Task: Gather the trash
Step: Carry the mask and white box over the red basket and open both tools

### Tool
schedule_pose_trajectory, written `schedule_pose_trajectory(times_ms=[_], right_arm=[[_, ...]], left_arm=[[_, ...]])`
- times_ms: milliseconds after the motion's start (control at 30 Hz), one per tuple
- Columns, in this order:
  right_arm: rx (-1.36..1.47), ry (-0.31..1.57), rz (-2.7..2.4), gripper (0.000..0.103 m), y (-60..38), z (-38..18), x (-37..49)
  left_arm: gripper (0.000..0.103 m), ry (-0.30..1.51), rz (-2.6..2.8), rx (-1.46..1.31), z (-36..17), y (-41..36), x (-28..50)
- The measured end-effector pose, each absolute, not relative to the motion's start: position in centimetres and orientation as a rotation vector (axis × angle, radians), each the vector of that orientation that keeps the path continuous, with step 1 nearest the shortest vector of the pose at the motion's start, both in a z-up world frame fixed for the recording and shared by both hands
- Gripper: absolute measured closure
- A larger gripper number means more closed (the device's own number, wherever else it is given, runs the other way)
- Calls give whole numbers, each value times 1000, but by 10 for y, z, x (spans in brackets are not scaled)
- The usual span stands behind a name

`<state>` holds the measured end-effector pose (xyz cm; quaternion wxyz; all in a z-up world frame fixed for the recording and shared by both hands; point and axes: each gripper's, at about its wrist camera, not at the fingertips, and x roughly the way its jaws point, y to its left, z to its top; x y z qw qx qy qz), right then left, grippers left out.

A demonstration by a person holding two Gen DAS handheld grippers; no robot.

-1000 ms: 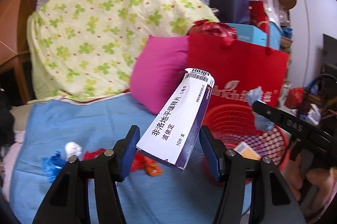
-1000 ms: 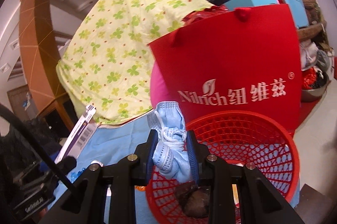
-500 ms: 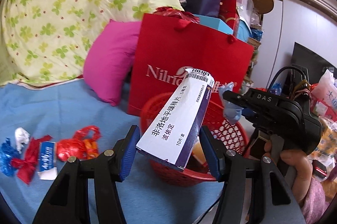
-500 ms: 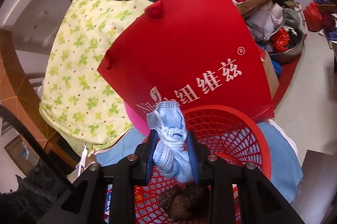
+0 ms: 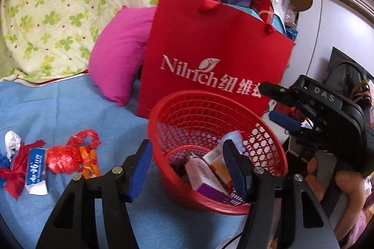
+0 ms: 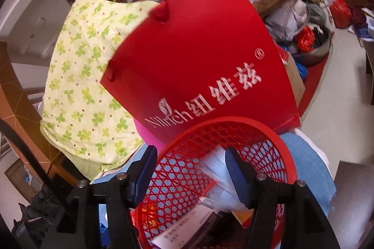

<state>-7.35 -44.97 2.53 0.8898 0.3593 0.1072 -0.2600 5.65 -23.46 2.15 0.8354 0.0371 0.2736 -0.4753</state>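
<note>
A red mesh basket (image 5: 264,146) stands on the blue cloth, also in the right wrist view (image 6: 264,132). My left gripper (image 5: 188,169) is open and empty above the basket's near rim. The white and purple medicine box (image 5: 203,178) lies inside, also seen in the right wrist view (image 6: 187,225). My right gripper (image 6: 189,176) is open over the basket. The blue face mask (image 6: 217,171) is blurred just below its right finger, inside the basket. The right gripper also shows in the left wrist view (image 5: 280,106).
More trash lies on the blue cloth (image 5: 70,108) at the left: a red net bag (image 5: 67,155), an orange wrapper (image 5: 90,163), a white and blue sachet (image 5: 36,169), a red bow (image 5: 16,169), crumpled white paper (image 5: 11,141). A red Nilrich bag (image 5: 210,50) and pink pillow (image 5: 116,54) stand behind the basket.
Both grippers opened. The medicine box dropped from the left one into the basket. The face mask left the right one and is falling into the basket.
</note>
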Motion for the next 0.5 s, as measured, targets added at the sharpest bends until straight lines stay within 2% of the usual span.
schedule_pose_trajectory(times_ms=[233, 500], right_arm=[[560, 181, -469, 38, -402, 47, -56], [421, 181, -336, 38, -335, 55, -25]], left_arm=[[39, 568, -857, 125, 26, -197, 70], [39, 593, -633, 140, 15, -112, 110]])
